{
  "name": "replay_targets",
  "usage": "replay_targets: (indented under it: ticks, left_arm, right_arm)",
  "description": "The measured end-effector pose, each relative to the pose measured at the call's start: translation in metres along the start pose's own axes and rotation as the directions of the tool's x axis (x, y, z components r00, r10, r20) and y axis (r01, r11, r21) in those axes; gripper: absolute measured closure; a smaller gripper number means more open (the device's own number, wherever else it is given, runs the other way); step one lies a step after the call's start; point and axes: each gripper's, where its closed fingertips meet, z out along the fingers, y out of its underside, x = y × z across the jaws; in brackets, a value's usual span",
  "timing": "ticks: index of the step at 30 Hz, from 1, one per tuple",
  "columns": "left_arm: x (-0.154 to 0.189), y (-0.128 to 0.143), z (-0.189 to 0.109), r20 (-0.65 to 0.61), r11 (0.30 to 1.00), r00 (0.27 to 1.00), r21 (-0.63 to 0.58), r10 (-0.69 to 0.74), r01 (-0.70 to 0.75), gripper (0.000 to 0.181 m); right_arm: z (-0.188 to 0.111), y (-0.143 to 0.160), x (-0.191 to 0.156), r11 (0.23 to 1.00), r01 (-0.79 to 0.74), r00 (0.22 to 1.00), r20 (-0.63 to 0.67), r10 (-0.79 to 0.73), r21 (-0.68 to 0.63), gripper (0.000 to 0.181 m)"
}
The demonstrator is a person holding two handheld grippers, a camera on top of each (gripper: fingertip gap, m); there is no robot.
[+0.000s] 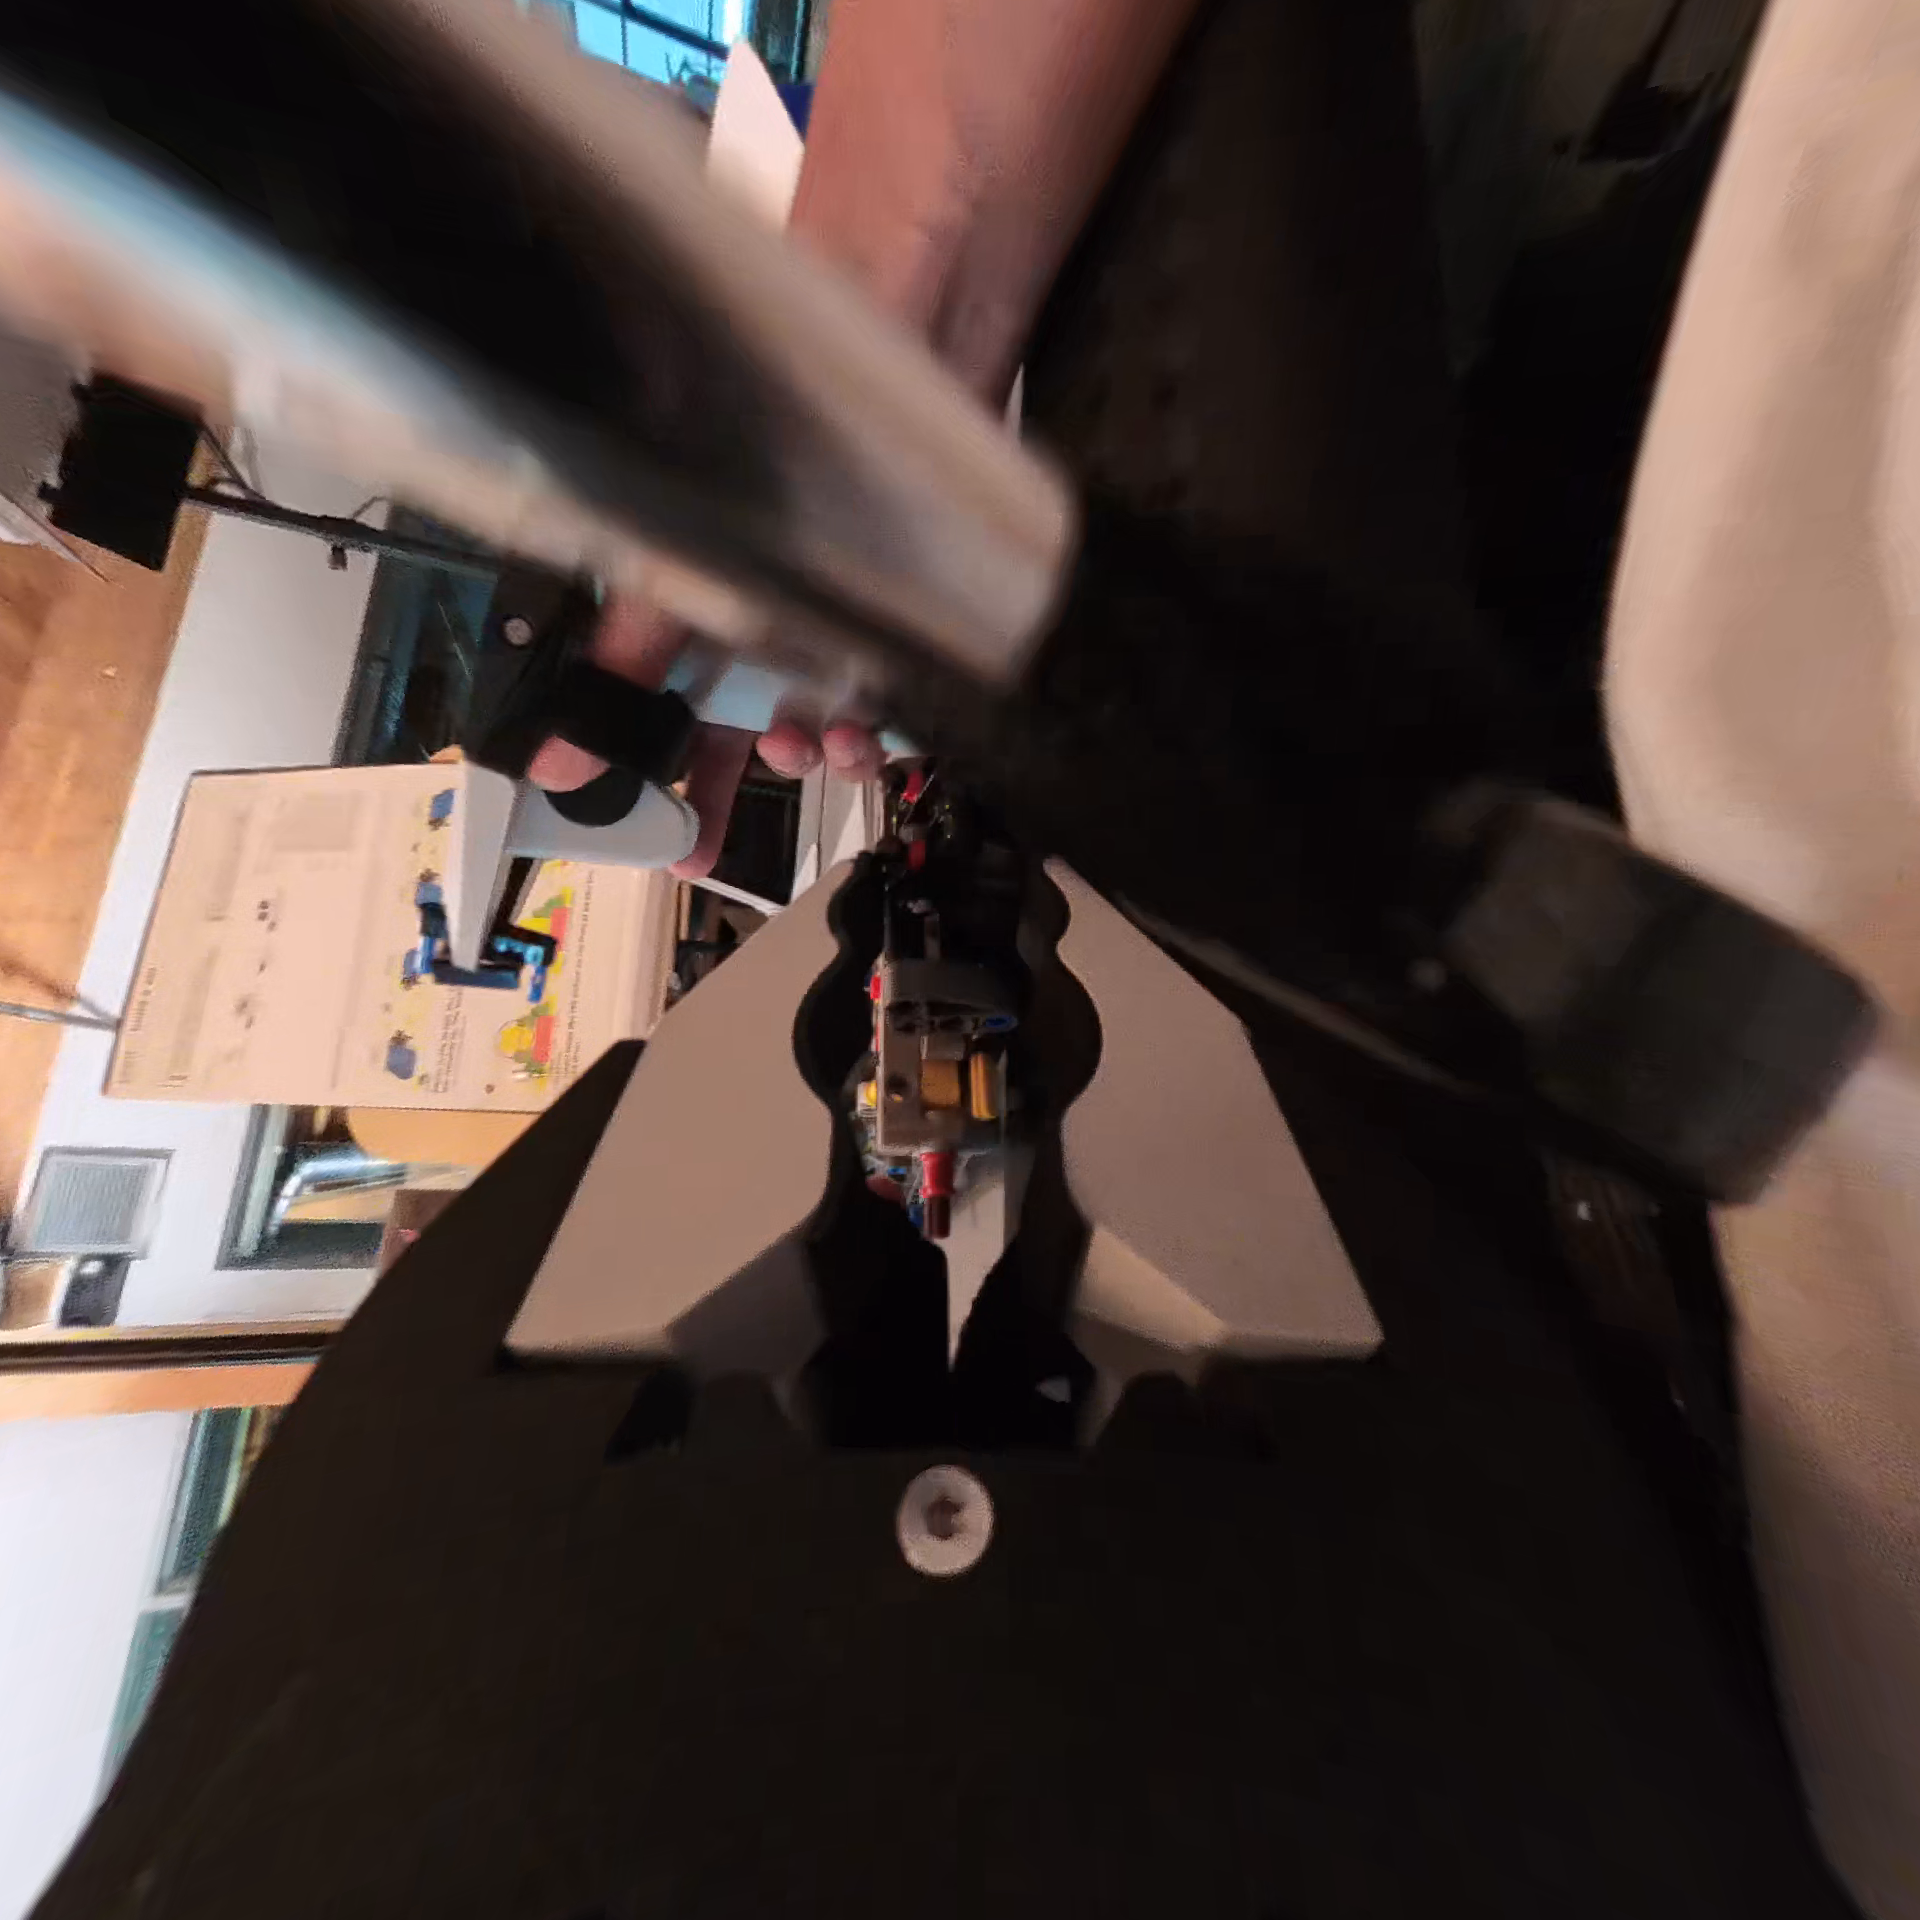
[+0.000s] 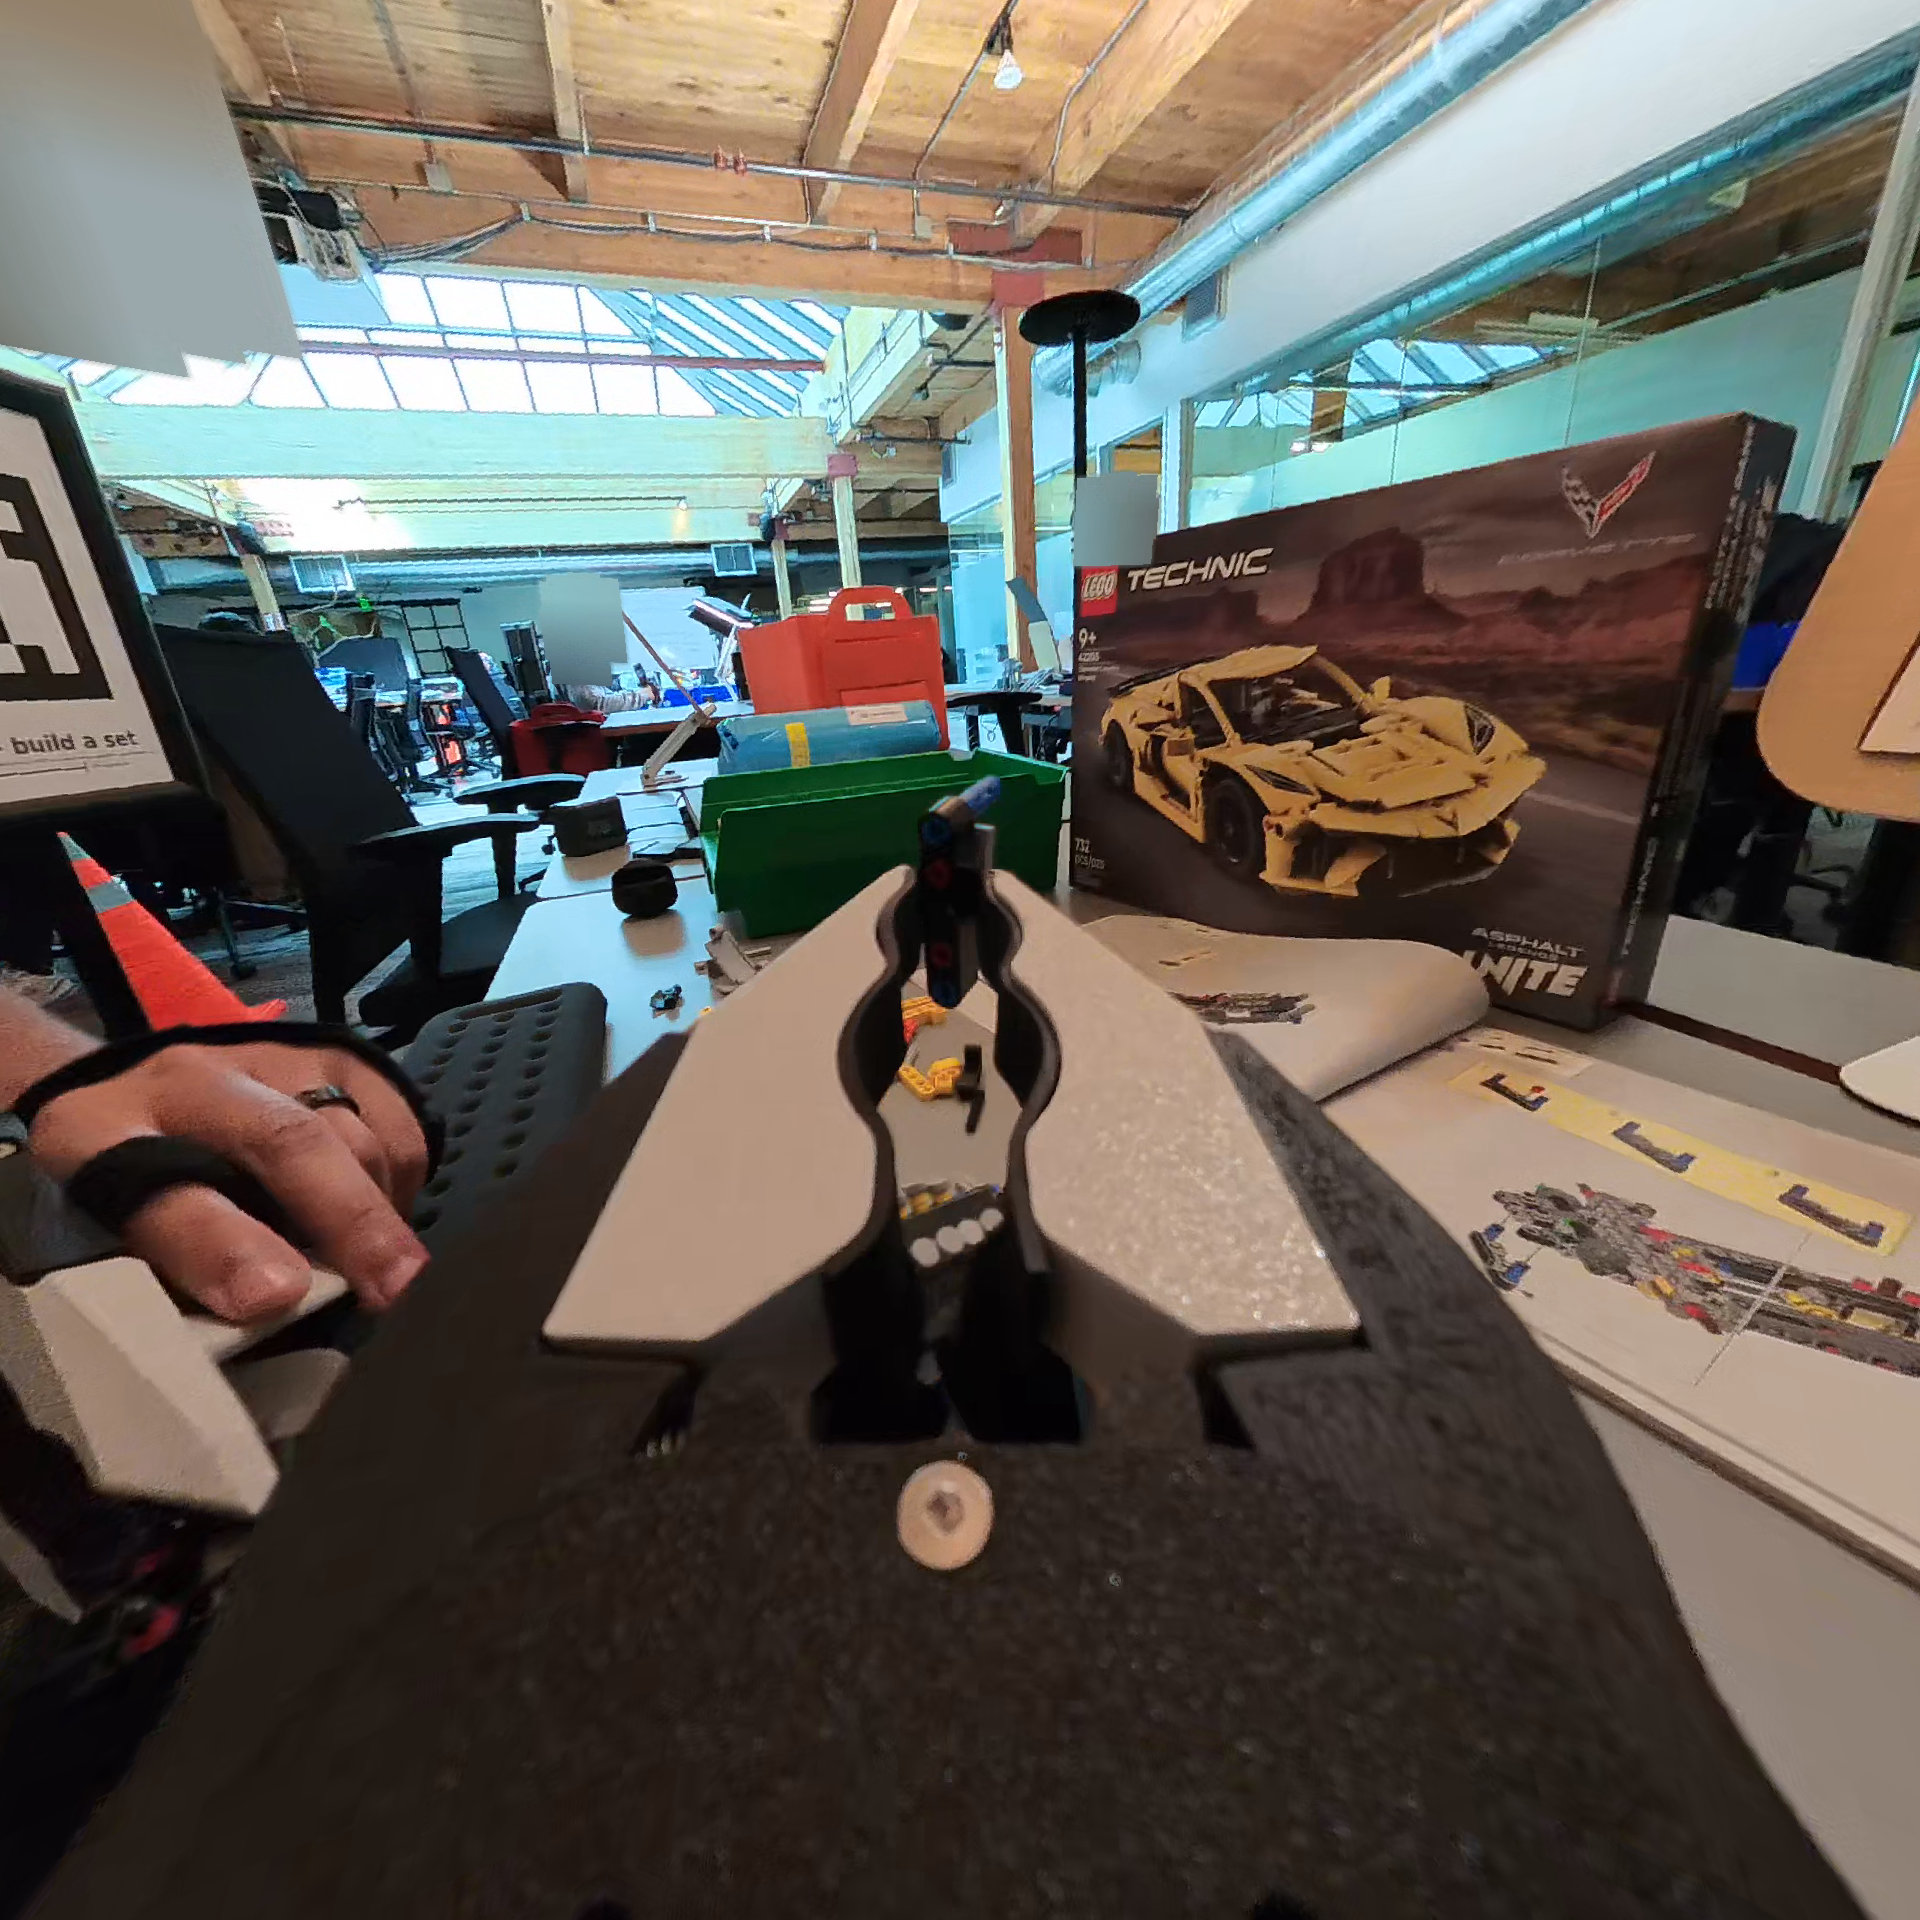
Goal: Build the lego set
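Note:
My left gripper (image 1: 945, 883) is shut on a partly built lego assembly (image 1: 935, 1081) of grey, yellow and red parts, held in the air between its fingers. My right gripper (image 2: 948, 883) is shut on a black lego beam (image 2: 951, 914) with red and blue pins, held upright above the table. The right gripper (image 1: 483, 935) and its beam (image 1: 488, 961) also show farther off in the left wrist view, in front of an instruction booklet (image 1: 312, 935). A hand (image 2: 239, 1153) holds the left gripper at the lower left of the right wrist view.
The lego box (image 2: 1403, 727) stands at the back right, with a green bin (image 2: 883, 831) beside it. An open instruction booklet (image 2: 1662, 1247) lies to the right. Loose yellow and black pieces (image 2: 930, 1075) lie on the table (image 2: 582, 935). An orange cone (image 2: 156, 956) and a chair (image 2: 343, 790) stand left. Spacing between my two grippers at the tips: around 20 centimetres.

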Motion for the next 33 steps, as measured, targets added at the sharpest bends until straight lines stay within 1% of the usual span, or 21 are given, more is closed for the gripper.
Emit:
replay_targets:
  ticks: [2, 4, 5, 6, 7, 9, 10, 11, 12, 13, 15, 16, 17, 19, 21, 22, 26, 29, 31, 33]
  left_arm:
    - [0.003, 0.003, 0.001, -0.058, 0.998, 0.997, -0.037, -0.056, 0.054, 0.154]
    - [0.003, 0.005, -0.002, -0.128, 0.978, 0.97, -0.062, -0.206, 0.2, 0.142]
    - [0.001, 0.003, -0.005, -0.172, 0.951, 0.935, -0.055, -0.31, 0.306, 0.136]
    - [-0.004, -0.001, -0.01, -0.215, 0.901, 0.877, -0.045, -0.43, 0.431, 0.136]
    - [-0.014, -0.006, -0.015, -0.254, 0.826, 0.796, -0.023, -0.55, 0.563, 0.135]
    - [-0.055, -0.007, -0.021, -0.273, 0.639, 0.623, 0.037, -0.733, 0.768, 0.136]
    - [-0.079, -0.002, -0.021, -0.259, 0.553, 0.551, 0.072, -0.793, 0.83, 0.137]
    - [-0.103, 0.009, -0.019, -0.223, 0.486, 0.495, 0.1, -0.84, 0.868, 0.138]
    - [-0.123, 0.022, -0.014, -0.172, 0.46, 0.474, 0.118, -0.864, 0.88, 0.137]
    - [-0.139, 0.037, -0.006, -0.098, 0.48, 0.493, 0.128, -0.865, 0.868, 0.136]
    - [-0.157, 0.059, 0.011, 0.047, 0.593, 0.592, 0.106, -0.805, 0.798, 0.129]
    - [-0.159, 0.064, 0.02, 0.086, 0.647, 0.642, 0.079, -0.762, 0.758, 0.128]
    - [-0.159, 0.065, 0.027, 0.105, 0.689, 0.682, 0.057, -0.724, 0.723, 0.13]
    - [-0.154, 0.065, 0.038, 0.116, 0.74, 0.733, 0.024, -0.67, 0.673, 0.138]
    - [-0.149, 0.062, 0.045, 0.105, 0.766, 0.761, 0.014, -0.64, 0.643, 0.146]
    - [-0.149, 0.061, 0.046, 0.109, 0.774, 0.768, 0.024, -0.631, 0.633, 0.15]
    - [-0.148, 0.063, 0.047, 0.135, 0.801, 0.792, 0.029, -0.596, 0.598, 0.156]
    - [-0.144, 0.067, 0.049, 0.143, 0.828, 0.82, -0.001, -0.554, 0.56, 0.16]
    - [-0.142, 0.069, 0.05, 0.137, 0.832, 0.825, -0.007, -0.548, 0.554, 0.162]
    - [-0.141, 0.069, 0.051, 0.119, 0.824, 0.818, -0.007, -0.562, 0.567, 0.164]
  right_arm:
    - [0.0, -0.001, 0.001, 0.999, -0.035, 0.999, -0.006, 0.035, 0.018, 0.173]
    - [0.001, -0.005, -0.001, 0.994, -0.103, 0.995, 0.002, 0.103, 0.038, 0.173]
    - [0.002, -0.011, -0.005, 0.986, -0.149, 0.989, 0.021, 0.148, 0.078, 0.173]
    - [0.002, -0.018, -0.011, 0.97, -0.206, 0.978, 0.059, 0.199, 0.127, 0.173]
    - [0.003, -0.024, -0.017, 0.948, -0.271, 0.961, 0.104, 0.256, 0.169, 0.173]
    - [0.003, -0.034, -0.023, 0.882, -0.4, 0.914, 0.176, 0.365, 0.25, 0.173]
    - [0.003, -0.037, -0.025, 0.849, -0.449, 0.891, 0.211, 0.402, 0.28, 0.173]
    - [0.005, -0.039, -0.027, 0.827, -0.484, 0.872, 0.24, 0.427, 0.288, 0.173]
    - [0.007, -0.038, -0.029, 0.822, -0.496, 0.864, 0.254, 0.435, 0.279, 0.174]
    - [0.009, -0.038, -0.032, 0.834, -0.484, 0.87, 0.253, 0.424, 0.267, 0.174]
    - [0.013, -0.034, -0.033, 0.874, -0.416, 0.905, 0.21, 0.371, 0.251, 0.173]
    - [0.014, -0.031, -0.03, 0.898, -0.37, 0.927, 0.165, 0.338, 0.239, 0.173]
    - [0.014, -0.028, -0.029, 0.929, -0.298, 0.954, 0.115, 0.278, 0.22, 0.173]
    - [0.014, -0.024, -0.034, 0.979, -0.11, 0.993, 0.053, 0.103, 0.172, 0.173]
    - [0.016, -0.018, -0.041, 0.991, 0.028, 0.999, 0.033, -0.033, 0.13, 0.173]
    - [0.017, -0.015, -0.042, 0.993, 0.053, 0.998, 0.029, -0.056, 0.107, 0.173]
    - [0.016, -0.012, -0.04, 0.996, 0.008, 0.999, 0.046, -0.012, 0.085, 0.172]
    - [0.017, -0.006, -0.036, 0.998, -0.042, 0.998, 0.046, 0.04, 0.036, 0.17]
    - [0.016, -0.003, -0.033, 0.996, -0.089, 0.995, 0.046, 0.088, 0.008, 0.167]
    - [0.015, -0.002, -0.032, 0.995, -0.103, 0.994, 0.047, 0.103, -0.009, 0.166]
